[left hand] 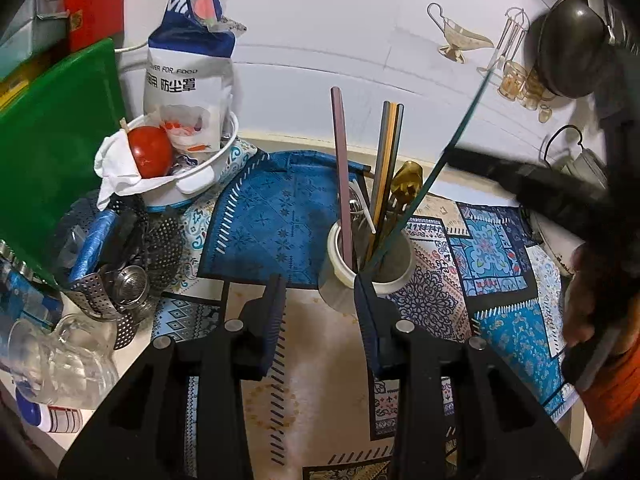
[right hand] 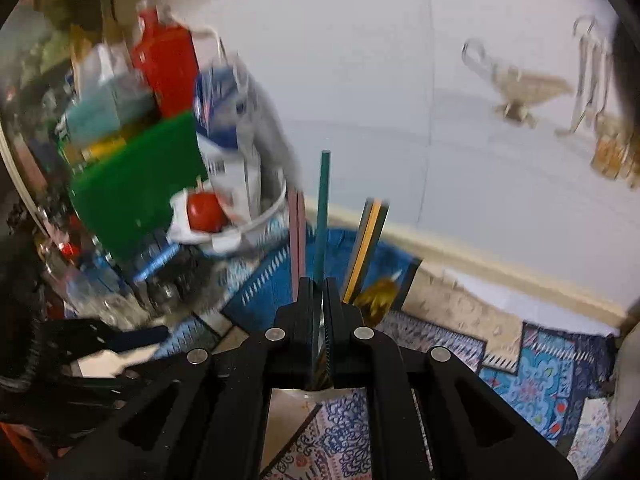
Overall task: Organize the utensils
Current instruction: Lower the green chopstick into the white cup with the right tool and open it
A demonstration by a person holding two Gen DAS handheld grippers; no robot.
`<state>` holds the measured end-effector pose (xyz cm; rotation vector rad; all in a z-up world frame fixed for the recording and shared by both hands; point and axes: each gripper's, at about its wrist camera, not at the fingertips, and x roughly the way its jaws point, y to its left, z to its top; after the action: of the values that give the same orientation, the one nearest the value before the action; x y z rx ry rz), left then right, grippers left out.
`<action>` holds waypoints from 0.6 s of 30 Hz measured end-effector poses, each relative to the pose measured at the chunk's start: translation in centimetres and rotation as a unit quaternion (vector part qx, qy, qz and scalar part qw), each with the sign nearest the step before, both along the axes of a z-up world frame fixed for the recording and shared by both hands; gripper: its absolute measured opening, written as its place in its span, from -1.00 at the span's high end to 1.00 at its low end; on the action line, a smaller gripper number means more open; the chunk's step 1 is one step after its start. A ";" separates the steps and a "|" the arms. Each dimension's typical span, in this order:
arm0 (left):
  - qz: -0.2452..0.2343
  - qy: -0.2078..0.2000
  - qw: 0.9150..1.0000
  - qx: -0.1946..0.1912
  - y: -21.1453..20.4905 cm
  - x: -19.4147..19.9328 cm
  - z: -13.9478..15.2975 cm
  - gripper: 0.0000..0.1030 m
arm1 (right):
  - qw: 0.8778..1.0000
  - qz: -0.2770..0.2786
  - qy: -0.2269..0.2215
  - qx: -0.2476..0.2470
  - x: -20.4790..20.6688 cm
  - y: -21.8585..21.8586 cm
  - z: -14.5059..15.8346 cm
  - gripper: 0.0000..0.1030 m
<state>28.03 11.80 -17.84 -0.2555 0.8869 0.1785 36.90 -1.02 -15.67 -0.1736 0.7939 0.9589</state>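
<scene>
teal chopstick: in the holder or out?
Partly in. The teal chopstick slants, its lower end inside the white holder, its upper part clamped in the shut right tongs.

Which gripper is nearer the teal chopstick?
Right. The right gripper is clamped on the teal chopstick; the left gripper has nothing between its fingers, just short of the white cup holding its lower end.

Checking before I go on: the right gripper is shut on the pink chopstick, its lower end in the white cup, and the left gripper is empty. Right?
Not quite. The right gripper is shut on the teal chopstick, not the pink chopstick, which stands free in the white cup; the right wrist view shows this. The rest holds: the teal one's lower end is in the cup, and the left gripper is empty.
</scene>
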 end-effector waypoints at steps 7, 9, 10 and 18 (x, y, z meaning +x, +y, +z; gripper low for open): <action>0.013 -0.022 1.000 0.005 -1.5 -1.1 1.6 0.33 | 0.999 0.010 0.031 -0.032 -0.5 -0.7 -1.5 0.87; 0.017 -0.036 0.999 0.010 -2.4 -1.7 2.6 0.33 | 0.999 0.017 0.029 -0.024 -1.3 -1.8 -0.6 0.85; 0.018 -0.041 0.999 0.012 -2.7 -1.9 3.1 0.33 | 0.999 0.020 0.026 -0.020 -1.7 -2.1 -0.3 0.83; 0.019 -0.134 0.990 0.050 -7.1 -5.3 9.5 0.23 | 0.997 0.013 -0.042 0.060 -6.9 -9.0 7.1 0.80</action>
<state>22.77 4.68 -8.32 -0.1973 0.6051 0.2188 29.97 -10.01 -8.62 -0.1196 0.6572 1.0135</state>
